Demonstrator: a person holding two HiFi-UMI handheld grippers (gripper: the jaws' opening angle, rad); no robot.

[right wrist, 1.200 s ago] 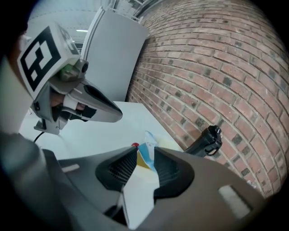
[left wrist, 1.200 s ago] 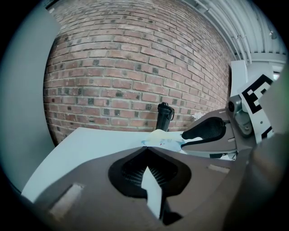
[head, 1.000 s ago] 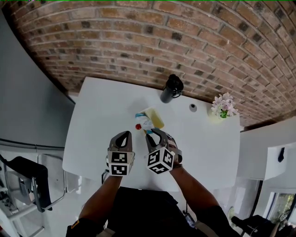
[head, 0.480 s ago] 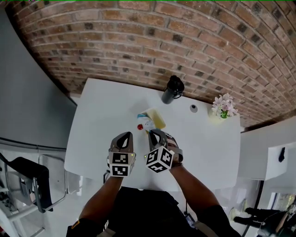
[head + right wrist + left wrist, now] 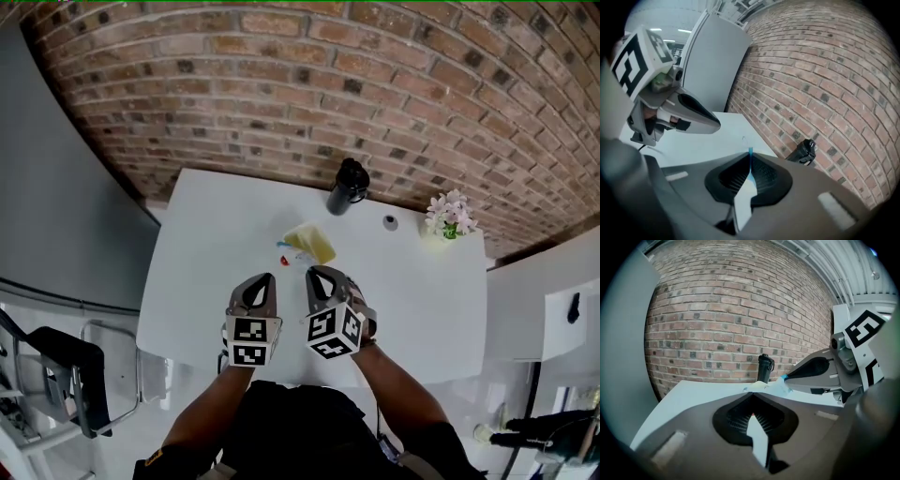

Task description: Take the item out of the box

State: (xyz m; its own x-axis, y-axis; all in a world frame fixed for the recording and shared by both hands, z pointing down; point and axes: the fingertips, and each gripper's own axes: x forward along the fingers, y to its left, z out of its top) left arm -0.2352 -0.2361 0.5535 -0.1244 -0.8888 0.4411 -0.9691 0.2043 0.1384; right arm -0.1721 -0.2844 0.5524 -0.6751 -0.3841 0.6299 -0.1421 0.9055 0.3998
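A pale yellow box (image 5: 314, 244) lies open on the white table (image 5: 202, 272), with a blue and red bit (image 5: 284, 247) at its near left corner. My right gripper (image 5: 317, 274) has just been closing. It is shut on the blue edge (image 5: 750, 152) of a clear packet (image 5: 777, 385) that reaches back towards the box (image 5: 757, 386). Close to its left, my left gripper (image 5: 264, 279) has its jaws together. Only a red speck (image 5: 751, 414) shows in their gap, and I cannot tell whether it is gripped.
A black bottle (image 5: 348, 185) stands at the table's far edge against the brick wall. A small round object (image 5: 390, 222) and a pot of pale flowers (image 5: 449, 216) sit at the far right. A dark chair (image 5: 56, 375) stands on the floor at the left.
Both grippers have risen and drawn back towards me. The right gripper's jaws have closed. Less of the blue and white item shows on the box than before.
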